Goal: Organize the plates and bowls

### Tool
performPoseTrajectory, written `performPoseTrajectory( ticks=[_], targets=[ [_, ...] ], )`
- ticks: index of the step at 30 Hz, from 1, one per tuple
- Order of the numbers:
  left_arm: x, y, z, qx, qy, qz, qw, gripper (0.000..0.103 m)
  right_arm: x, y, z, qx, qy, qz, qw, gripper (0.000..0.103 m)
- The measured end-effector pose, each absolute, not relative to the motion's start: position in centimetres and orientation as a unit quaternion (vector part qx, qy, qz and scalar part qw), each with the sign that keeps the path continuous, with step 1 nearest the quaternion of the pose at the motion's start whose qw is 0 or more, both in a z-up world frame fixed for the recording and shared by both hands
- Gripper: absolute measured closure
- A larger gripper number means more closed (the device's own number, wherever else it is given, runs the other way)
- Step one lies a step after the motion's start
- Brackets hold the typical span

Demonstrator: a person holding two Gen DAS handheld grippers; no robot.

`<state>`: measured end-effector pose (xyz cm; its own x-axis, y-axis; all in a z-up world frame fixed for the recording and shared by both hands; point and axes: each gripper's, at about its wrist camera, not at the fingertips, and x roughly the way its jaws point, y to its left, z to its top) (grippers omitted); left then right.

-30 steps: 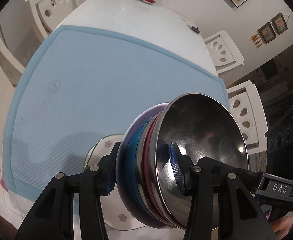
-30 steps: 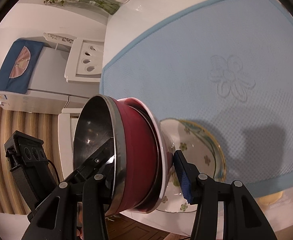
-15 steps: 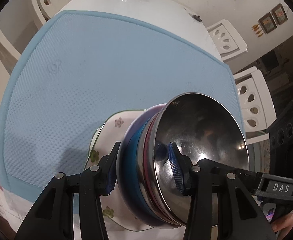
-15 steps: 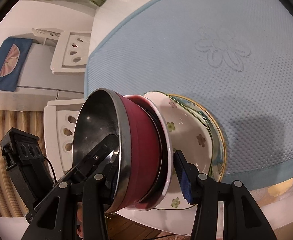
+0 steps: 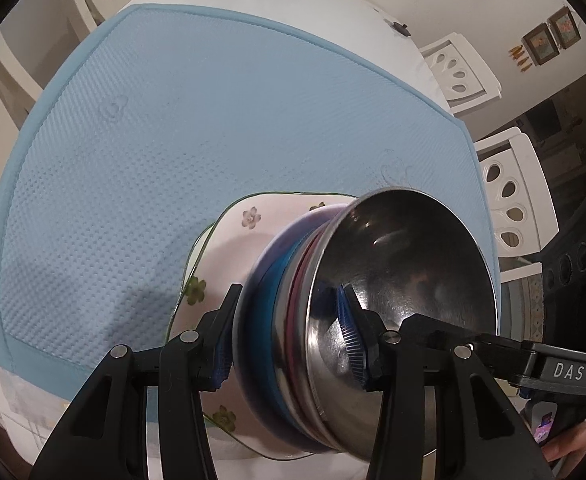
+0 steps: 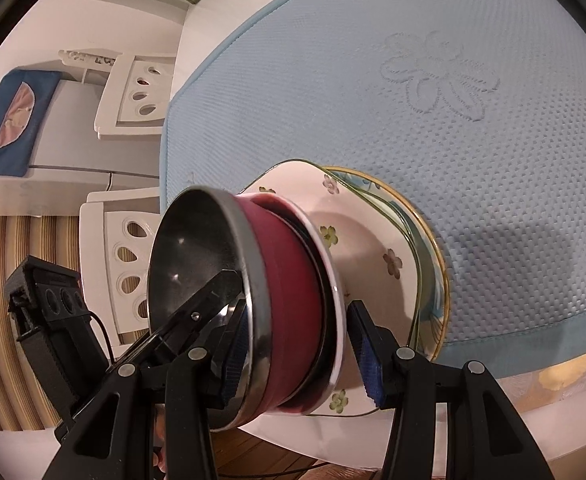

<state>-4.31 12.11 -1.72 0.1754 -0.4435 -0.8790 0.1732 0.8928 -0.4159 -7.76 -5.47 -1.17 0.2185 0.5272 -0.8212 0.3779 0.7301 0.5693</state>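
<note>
The left gripper clamps one side of a nested stack of bowls, one pad inside the steel bowl, the other against the outer wall. The right gripper straddles the opposite side; whether its far pad touches cannot be told. The stack sits over flowered plates on the near edge of the blue mat.
</note>
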Motion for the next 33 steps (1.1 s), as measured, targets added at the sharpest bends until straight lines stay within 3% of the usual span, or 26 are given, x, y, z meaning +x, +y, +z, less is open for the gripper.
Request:
performPoseTrajectory(
  ticks=[5,9,12,13,14,15,17,23,33],
  targets=[
    [-4.4,12.2,-1.6,-0.105,0.611,-0.209,0.756,0.061,-7.6,-5.0,-1.0,0.341,0.617,0.052,0.707,0.055],
    [-5.9,13.1,1.7,-0.045,0.571,-0.205,0.794,0.058,-8.8,-4.8,1.2,0.282,0.604,0.052,0.744,0.054],
    [-7.5,14.1,4.2,0.006,0.544,-0.193,0.817,0.043,-10.9,-4.6,3.6,0.222,0.585,0.045,0.779,0.044],
    [-8.1,14.5,4.9,0.013,0.535,-0.192,0.823,0.035,-11.6,-4.2,4.3,0.201,0.581,0.043,0.788,0.034],
    [-8.8,14.9,5.5,0.017,0.525,-0.193,0.829,0.029,-12.1,-3.8,4.7,0.181,0.578,0.038,0.794,0.012],
    [-9.3,15.3,5.9,0.021,0.518,-0.190,0.834,0.018,-12.8,-3.3,5.3,0.159,0.570,0.036,0.805,0.002],
    [-10.3,16.0,6.5,0.018,0.505,-0.187,0.843,0.000,-14.3,-2.1,6.4,0.123,0.536,0.037,0.835,0.000],
    [-11.4,16.3,4.7,0.012,0.503,-0.166,0.848,0.001,-16.5,0.5,6.1,0.095,0.478,0.024,0.873,0.000],
    [-11.7,16.3,3.1,0.038,0.492,-0.147,0.857,0.001,-16.4,2.3,5.1,0.062,0.467,0.019,0.882,0.000]
  ],
)
